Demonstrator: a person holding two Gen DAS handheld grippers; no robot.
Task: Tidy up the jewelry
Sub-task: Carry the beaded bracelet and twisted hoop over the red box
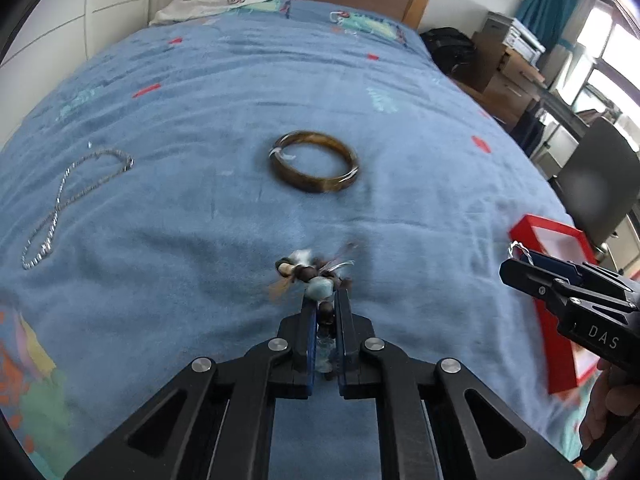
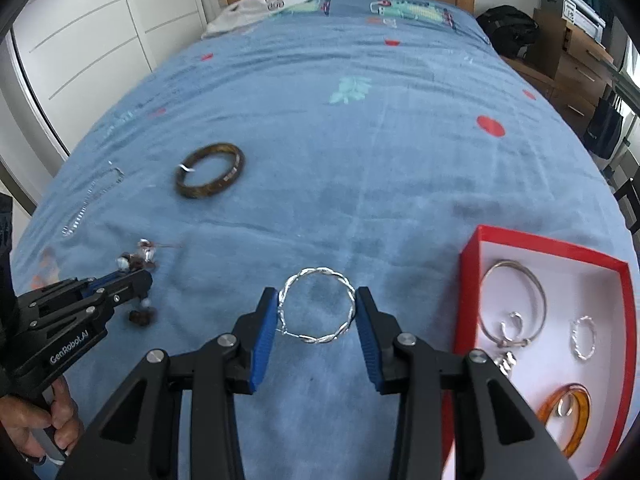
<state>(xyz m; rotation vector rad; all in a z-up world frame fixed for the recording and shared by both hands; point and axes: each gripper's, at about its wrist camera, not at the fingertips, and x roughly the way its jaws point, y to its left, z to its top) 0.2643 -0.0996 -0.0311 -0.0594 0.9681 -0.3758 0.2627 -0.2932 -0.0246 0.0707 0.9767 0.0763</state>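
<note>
Right wrist view shows the right gripper (image 2: 317,307) with its ridged blue pads pressed against both sides of a twisted silver bangle (image 2: 317,307), held above the blue bedspread (image 2: 360,168). To the right of those jaws lies a red box (image 2: 466,280) with a white lining; it holds a thin silver hoop (image 2: 514,302), a small twisted ring (image 2: 583,338), an amber-orange ring (image 2: 568,420) and a silvery piece partly hidden behind the gripper's arm. The left gripper (image 1: 325,300) is clenched on a beaded bracelet (image 1: 316,276) of dark wooden and pale blue beads, blurred and hard to read. Beyond its jaws rests a glossy brown bangle (image 1: 314,167); far to their left lies a fine silver chain (image 1: 70,196). A hand (image 2: 44,428) at the frame's lower left is cut off.
</note>
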